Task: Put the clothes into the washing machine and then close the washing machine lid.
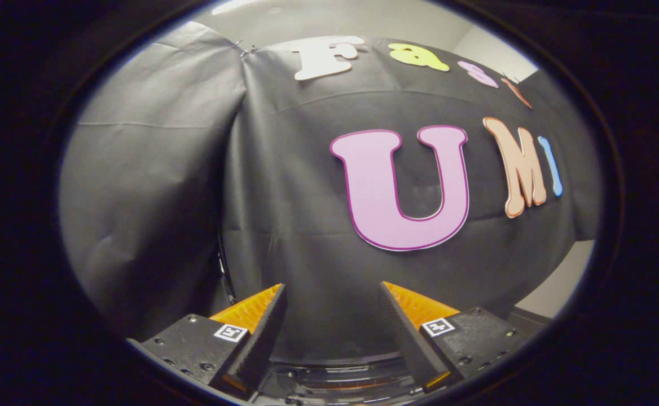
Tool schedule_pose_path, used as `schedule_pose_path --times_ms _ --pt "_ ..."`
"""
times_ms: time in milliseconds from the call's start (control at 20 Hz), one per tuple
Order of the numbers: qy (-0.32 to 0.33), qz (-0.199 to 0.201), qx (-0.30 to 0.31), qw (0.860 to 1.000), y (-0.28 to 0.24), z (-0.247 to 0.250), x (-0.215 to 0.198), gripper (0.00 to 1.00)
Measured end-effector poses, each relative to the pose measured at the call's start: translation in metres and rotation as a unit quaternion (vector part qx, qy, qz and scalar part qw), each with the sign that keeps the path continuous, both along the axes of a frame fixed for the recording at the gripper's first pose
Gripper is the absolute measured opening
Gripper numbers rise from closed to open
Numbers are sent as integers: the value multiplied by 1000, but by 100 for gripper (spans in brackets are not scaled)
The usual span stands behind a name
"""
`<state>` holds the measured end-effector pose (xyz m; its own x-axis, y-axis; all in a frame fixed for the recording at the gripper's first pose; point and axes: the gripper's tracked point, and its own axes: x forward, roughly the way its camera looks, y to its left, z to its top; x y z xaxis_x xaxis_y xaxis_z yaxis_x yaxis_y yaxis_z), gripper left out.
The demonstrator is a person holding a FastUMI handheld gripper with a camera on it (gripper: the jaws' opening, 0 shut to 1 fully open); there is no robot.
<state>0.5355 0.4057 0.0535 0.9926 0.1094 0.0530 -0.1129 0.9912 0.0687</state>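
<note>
My gripper (332,293) is open, its two orange-and-black fingers (262,316) spread wide with nothing between them. It is raised and points at the black cloth wall of the booth just ahead. Beyond and below the fingers I see only dark cloth. Low between the finger bases lies a dark curved rim (341,361), and I cannot tell what it belongs to.
The black cloth wall (307,197) hangs close in front, with a fold and a seam to the left of the fingers. A pale wall or floor patch (561,282) shows past the cloth's right edge.
</note>
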Motion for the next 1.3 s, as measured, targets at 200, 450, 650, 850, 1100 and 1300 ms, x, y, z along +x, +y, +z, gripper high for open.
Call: schedule_pose_path --times_ms 200,450,650,850,1100,1300 --pt "39 2 17 999 6 -26 24 97" --pt "82 -38 -11 996 -21 -63 38 97" --pt "102 -41 -38 993 -30 -85 34 97" --pt "88 -40 -57 994 -30 -86 28 98" --pt "69 -44 -56 995 -30 -81 22 97" --pt "60 -37 -54 996 -31 -79 14 98"
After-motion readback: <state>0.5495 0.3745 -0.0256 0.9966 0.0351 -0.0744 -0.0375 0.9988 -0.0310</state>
